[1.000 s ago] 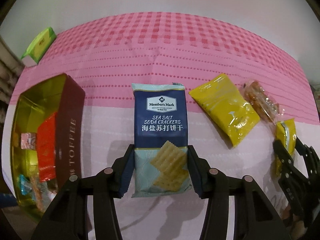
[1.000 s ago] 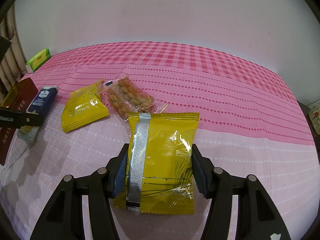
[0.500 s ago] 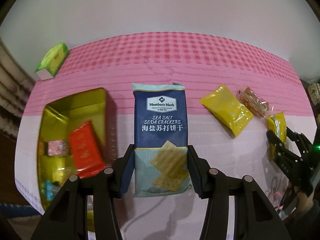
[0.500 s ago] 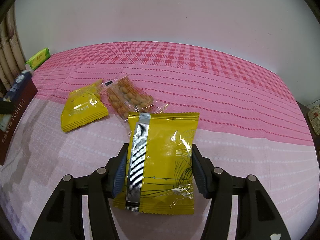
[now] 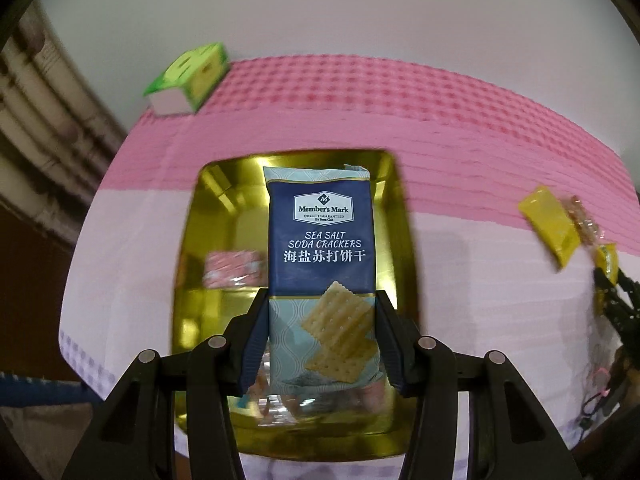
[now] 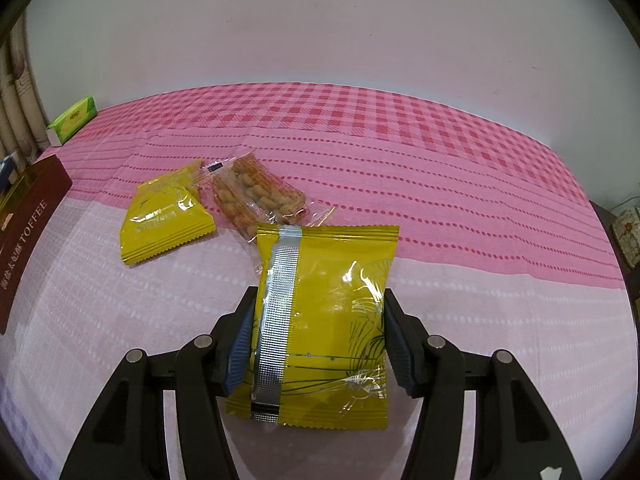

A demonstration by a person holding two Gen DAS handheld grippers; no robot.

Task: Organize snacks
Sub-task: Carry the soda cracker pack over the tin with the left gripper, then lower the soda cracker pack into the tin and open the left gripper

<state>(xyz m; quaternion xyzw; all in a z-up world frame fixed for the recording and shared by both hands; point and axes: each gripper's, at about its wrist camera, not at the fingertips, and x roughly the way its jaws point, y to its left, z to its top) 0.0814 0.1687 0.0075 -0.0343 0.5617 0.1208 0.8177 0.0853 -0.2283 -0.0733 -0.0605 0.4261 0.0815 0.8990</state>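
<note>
My left gripper (image 5: 320,344) is shut on a blue pack of sea salt soda crackers (image 5: 322,240) and holds it above the open gold tin (image 5: 192,264). Inside the tin lies a small pink wrapped snack (image 5: 232,268); other contents are hidden behind the pack. My right gripper (image 6: 318,344) is shut on a yellow snack packet (image 6: 332,312) with a silver seam, just above the tablecloth. A second yellow packet (image 6: 164,220) and a clear bag of orange snacks (image 6: 256,196) lie ahead of it. The tin's brown side (image 6: 28,232) reads TOFFEE at the far left.
A pink checked tablecloth (image 6: 400,152) covers the table, with a white wall behind. A green tissue box (image 5: 188,76) sits at the back left corner. The table's left edge falls off beside the tin (image 5: 80,288). A radiator (image 5: 40,120) stands beyond the left edge.
My left gripper carried the cracker pack leftward and upward, from the tablecloth beside the tin to over the tin's open inside. The right gripper and its yellow packet stayed still.
</note>
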